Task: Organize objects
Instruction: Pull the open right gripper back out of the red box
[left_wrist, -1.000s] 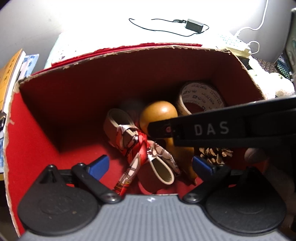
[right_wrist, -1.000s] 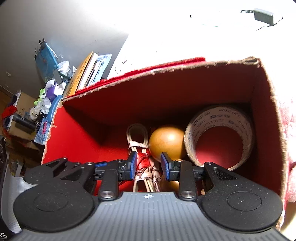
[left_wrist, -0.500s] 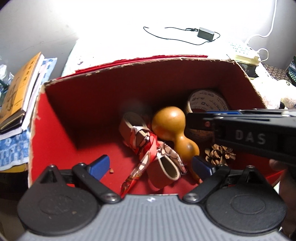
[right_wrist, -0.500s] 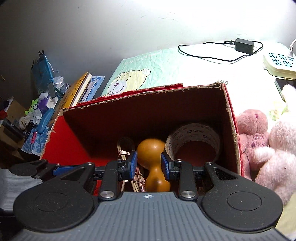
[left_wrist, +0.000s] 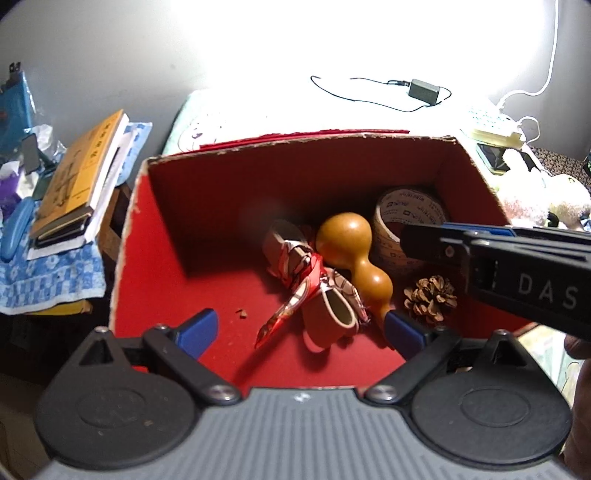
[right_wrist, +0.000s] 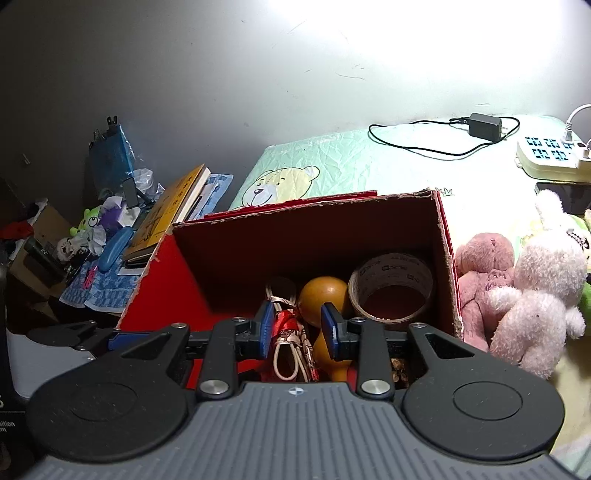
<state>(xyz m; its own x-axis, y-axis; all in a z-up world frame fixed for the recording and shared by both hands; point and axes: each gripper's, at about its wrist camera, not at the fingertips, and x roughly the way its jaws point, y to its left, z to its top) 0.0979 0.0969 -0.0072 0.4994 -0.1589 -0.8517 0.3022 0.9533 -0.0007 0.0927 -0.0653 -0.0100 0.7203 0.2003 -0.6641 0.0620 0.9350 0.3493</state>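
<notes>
Four things lie gathered in the red box (left_wrist: 155, 266), sorted there: gourd (left_wrist: 351, 251) centre, tape roll (left_wrist: 406, 221) at two o'clock, pine cone (left_wrist: 430, 299) at four, scarf-tied strap (left_wrist: 314, 295) beside; left gripper (left_wrist: 299, 332) spread wide, empty; right gripper (right_wrist: 297, 325) part-open, pinching nothing.

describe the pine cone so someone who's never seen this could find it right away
Find the open red-lined cardboard box on the bed. On its floor, in the corner nearer the plush toys, the pine cone lies just in front of the roll of printed tape, beside the gourd. It is the only small, brown, scaly thing; its neighbours are smooth.
</notes>
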